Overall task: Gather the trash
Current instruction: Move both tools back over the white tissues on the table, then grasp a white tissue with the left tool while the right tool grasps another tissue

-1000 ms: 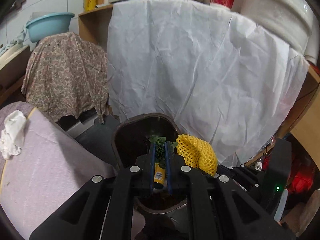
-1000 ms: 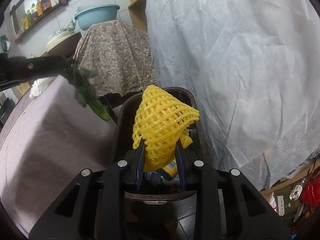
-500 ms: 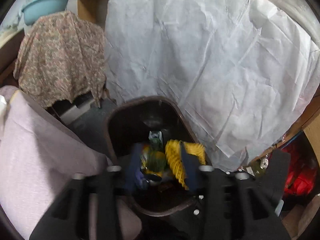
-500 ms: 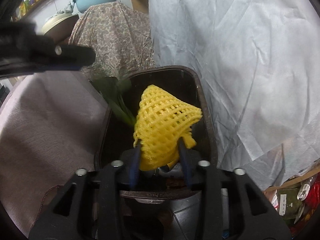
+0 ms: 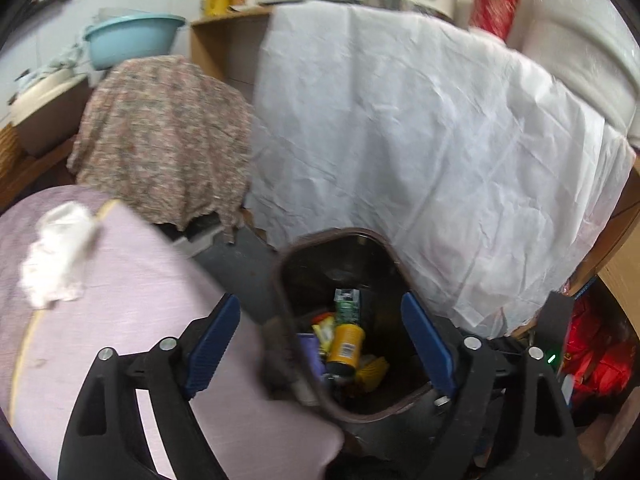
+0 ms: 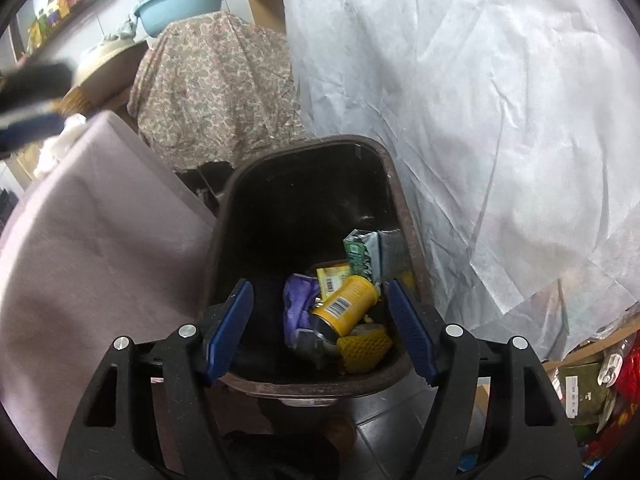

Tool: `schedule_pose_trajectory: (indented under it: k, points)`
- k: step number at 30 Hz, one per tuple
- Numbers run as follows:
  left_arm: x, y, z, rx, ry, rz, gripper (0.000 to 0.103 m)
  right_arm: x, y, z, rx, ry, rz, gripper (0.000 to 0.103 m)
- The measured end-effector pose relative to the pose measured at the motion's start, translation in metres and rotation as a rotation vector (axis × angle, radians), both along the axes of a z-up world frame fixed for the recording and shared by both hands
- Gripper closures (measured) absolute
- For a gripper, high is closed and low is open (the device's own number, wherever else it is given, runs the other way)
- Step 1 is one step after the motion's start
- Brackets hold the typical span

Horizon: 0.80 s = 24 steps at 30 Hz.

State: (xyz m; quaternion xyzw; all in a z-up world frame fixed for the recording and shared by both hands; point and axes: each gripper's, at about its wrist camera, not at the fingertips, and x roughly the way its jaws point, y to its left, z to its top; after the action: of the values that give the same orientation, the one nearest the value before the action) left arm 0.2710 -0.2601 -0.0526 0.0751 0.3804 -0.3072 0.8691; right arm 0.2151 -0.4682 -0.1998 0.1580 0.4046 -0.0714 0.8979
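Cluttered kitchen corner; brown bin point(image 6: 394, 184) lower centre. Right gripper point(image 6: 320, 320) and left gripper point(image 5: 320, 336) spread, empty. White tissue point(image 5: 56, 256) left on table point(image 5: 132, 296): pinch centrally.

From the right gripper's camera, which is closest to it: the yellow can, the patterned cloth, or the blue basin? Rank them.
1. Yellow can, in the bin just between the open right gripper's fingers.
2. Patterned cloth, draped behind the bin, upper left.
3. Blue basin, above the cloth, farthest back.

The dark plastic bin point(image 6: 394, 184) has a scuffed, matt rim. Inside, at 5 o'clock, lie a glossy yellow can point(image 6: 346, 306) and yellow foam netting point(image 6: 364, 346). Matt lilac cloth point(image 6: 92, 248) covers the surface; the white sheet point(image 6: 480, 120) looks creased.
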Motion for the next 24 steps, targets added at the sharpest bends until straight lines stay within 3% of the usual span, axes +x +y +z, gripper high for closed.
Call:
schedule_pose_trajectory:
  k: [5, 12, 17, 21, 24]
  points:
    - [0.017, 0.078, 0.009, -0.04, -0.019, 0.095, 0.017, 0.002, 0.015, 0.024, 0.04, -0.05, 0.045, 0.033]
    - [0.057, 0.171, 0.007, -0.004, -0.058, 0.269, 0.018, 0.016, 0.059, 0.076, 0.064, -0.136, 0.196, 0.033]
    - [0.085, 0.188, 0.004, 0.022, -0.065, 0.276, 0.023, 0.039, 0.099, 0.112, 0.055, -0.174, 0.314, 0.033]
    - [0.108, 0.188, -0.002, 0.067, -0.051, 0.276, 0.038, 0.056, 0.13, 0.131, 0.016, -0.187, 0.38, 0.033]
    - [0.121, 0.189, -0.011, 0.088, -0.036, 0.236, 0.041, 0.07, 0.149, 0.141, 0.013, -0.189, 0.425, 0.033]
